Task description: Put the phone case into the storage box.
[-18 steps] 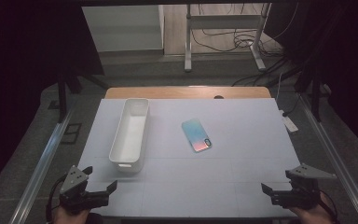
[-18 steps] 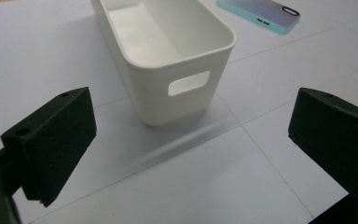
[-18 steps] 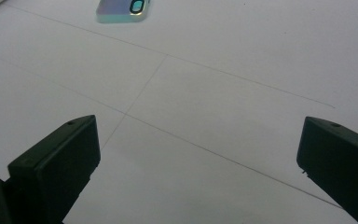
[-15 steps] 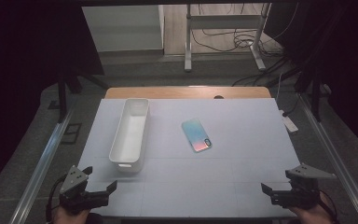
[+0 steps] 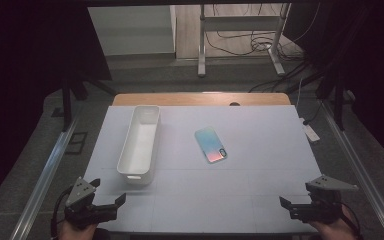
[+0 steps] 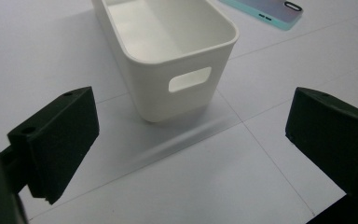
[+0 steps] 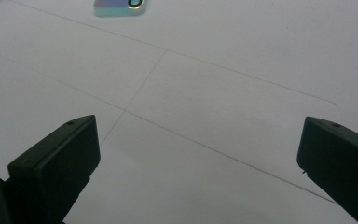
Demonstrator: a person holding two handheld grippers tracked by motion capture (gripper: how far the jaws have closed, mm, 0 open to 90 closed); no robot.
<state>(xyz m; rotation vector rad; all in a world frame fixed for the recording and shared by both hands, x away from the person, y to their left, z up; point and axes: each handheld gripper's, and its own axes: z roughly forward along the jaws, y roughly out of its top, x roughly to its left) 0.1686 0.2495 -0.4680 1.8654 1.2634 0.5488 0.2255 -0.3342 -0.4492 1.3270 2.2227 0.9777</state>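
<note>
Both tongs, left [image 5: 111,206] and right [image 5: 289,207], wait wide open and empty at the worktop's [image 5: 260,200] near corners; the phone [image 5: 211,144] lies mid-worktop beside the bin [image 5: 141,140], probably needing a reach next.

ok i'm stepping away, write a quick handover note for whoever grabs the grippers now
Left gripper: open, holds nothing, near the table's front left corner, short of the white bin.
Right gripper: open, holds nothing, at the front right.
The bin stands upright at mid-left, nothing in it. The phone lies flat to its right, apart from it, camera side up.
Done: nothing moved or gripped.
Left: probably the phone goes into the bin; the right gripper looks better placed for it.
</note>
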